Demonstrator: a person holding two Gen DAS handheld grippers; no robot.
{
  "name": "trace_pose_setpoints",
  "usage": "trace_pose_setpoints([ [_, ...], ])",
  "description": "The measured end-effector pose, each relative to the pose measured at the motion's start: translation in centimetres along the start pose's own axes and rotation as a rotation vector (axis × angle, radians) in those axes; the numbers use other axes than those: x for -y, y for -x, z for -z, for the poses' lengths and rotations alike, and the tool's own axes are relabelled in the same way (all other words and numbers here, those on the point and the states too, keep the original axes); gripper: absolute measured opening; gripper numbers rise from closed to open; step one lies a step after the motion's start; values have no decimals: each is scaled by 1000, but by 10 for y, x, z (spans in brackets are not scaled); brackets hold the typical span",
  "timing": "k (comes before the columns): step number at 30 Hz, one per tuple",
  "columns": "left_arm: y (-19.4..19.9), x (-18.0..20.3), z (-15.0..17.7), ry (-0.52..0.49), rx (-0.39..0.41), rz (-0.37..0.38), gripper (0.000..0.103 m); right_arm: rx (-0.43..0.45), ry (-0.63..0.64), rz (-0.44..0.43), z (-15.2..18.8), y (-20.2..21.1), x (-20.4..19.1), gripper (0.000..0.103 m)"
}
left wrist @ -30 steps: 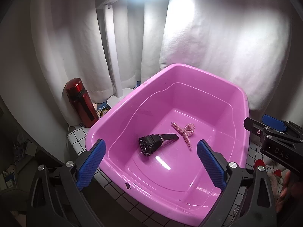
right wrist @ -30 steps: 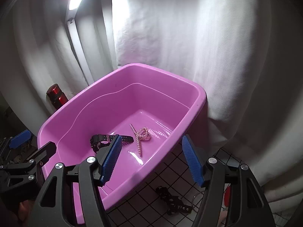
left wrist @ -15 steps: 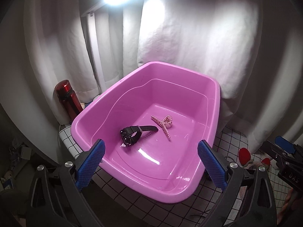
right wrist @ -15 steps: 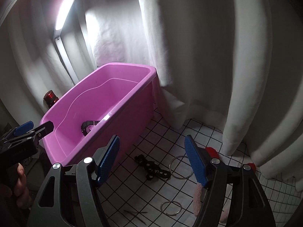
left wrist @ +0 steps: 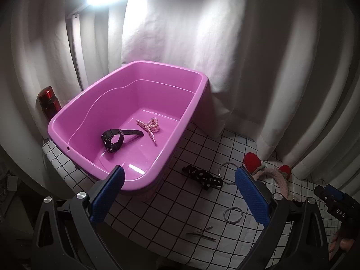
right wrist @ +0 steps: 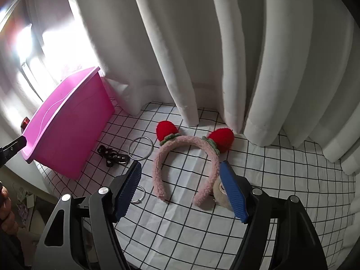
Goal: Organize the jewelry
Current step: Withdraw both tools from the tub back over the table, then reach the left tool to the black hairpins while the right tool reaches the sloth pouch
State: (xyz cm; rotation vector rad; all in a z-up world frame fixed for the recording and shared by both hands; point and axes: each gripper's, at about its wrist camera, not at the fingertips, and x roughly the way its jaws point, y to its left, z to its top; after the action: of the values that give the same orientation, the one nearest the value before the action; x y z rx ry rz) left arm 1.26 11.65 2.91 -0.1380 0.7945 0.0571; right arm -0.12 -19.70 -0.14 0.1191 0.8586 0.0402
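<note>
A pink tub (left wrist: 193, 112) holds a black watch (left wrist: 112, 138) and a pearl hair claw (left wrist: 149, 127). My left gripper (left wrist: 180, 198) hovers open and empty over the tub's near right corner and the checked cloth. In the right wrist view a fluffy pink headband (right wrist: 156, 171) with two red strawberry ears lies on the cloth. My right gripper (right wrist: 182, 191) is open above its two ends, not touching it. A large metal ring (right wrist: 140, 148), a black strap-like piece (right wrist: 112, 155) and a small ring (right wrist: 140, 196) lie to its left.
White curtains (right wrist: 225, 56) close off the back. A red bottle (left wrist: 48, 103) stands behind the tub's left corner. Thin metal pins (left wrist: 201, 245) lie near the cloth's front edge. A beige fluffy item (right wrist: 217, 191) sits half hidden behind my right finger. A hand (right wrist: 6, 211) shows at far left.
Both views have swung right, away from the tub. My right gripper went from over the tub to above the headband. The left one slid right, bringing the cloth's loose pieces into view.
</note>
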Motion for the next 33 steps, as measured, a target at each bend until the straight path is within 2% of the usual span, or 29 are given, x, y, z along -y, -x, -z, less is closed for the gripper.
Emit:
trace_pose_setpoints([
  [6,-6,21,27,-21,-38,11,96,-47,-55,25,21,-4,37,69],
  [12,-20,31,62,-20,-95,-2,96,-92,-43,47,39,-20,57,69],
  [18,-43,31,99,2,-170,-42,96,-141,-31,27,56,-41,71,69],
  [33,-108,33,169,31,-286,-141,96,-193,39,12,72,-82,87,69],
])
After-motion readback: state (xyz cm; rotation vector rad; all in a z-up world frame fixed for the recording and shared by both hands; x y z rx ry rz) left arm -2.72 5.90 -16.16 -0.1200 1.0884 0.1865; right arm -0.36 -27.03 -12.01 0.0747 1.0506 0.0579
